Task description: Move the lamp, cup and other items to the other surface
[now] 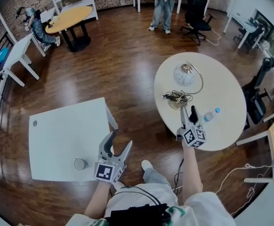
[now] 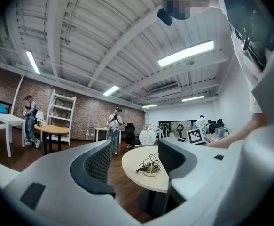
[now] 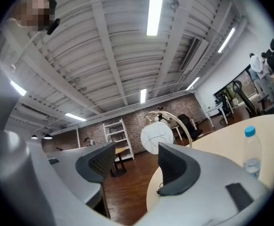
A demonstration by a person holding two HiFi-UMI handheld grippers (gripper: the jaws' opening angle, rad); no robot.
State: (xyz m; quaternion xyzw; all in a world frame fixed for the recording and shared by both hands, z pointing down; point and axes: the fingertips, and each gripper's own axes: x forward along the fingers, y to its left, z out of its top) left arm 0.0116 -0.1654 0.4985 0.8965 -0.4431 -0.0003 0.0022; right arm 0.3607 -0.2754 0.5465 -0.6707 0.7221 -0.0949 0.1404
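On the round white table (image 1: 223,91) stand a globe lamp (image 1: 183,74) with a metal arc, a dish of tangled cables (image 1: 176,98) and a water bottle (image 1: 209,116). My right gripper (image 1: 188,111) hovers over that table's near edge, open and empty; its own view shows the lamp (image 3: 156,138) ahead and the bottle (image 3: 251,147) to the right. My left gripper (image 1: 120,139) is open and empty above the right edge of the square white table (image 1: 66,131), where a grey cup (image 1: 80,164) stands. Between its jaws, the left gripper view shows the cable dish (image 2: 149,167) far off.
A small round item (image 1: 35,123) lies on the square table's left side. Bare wooden floor (image 1: 137,121) separates the two tables. Farther off are a standing person (image 1: 163,6), a black office chair (image 1: 195,11), a yellow round table (image 1: 71,18) and a seated person (image 1: 35,25).
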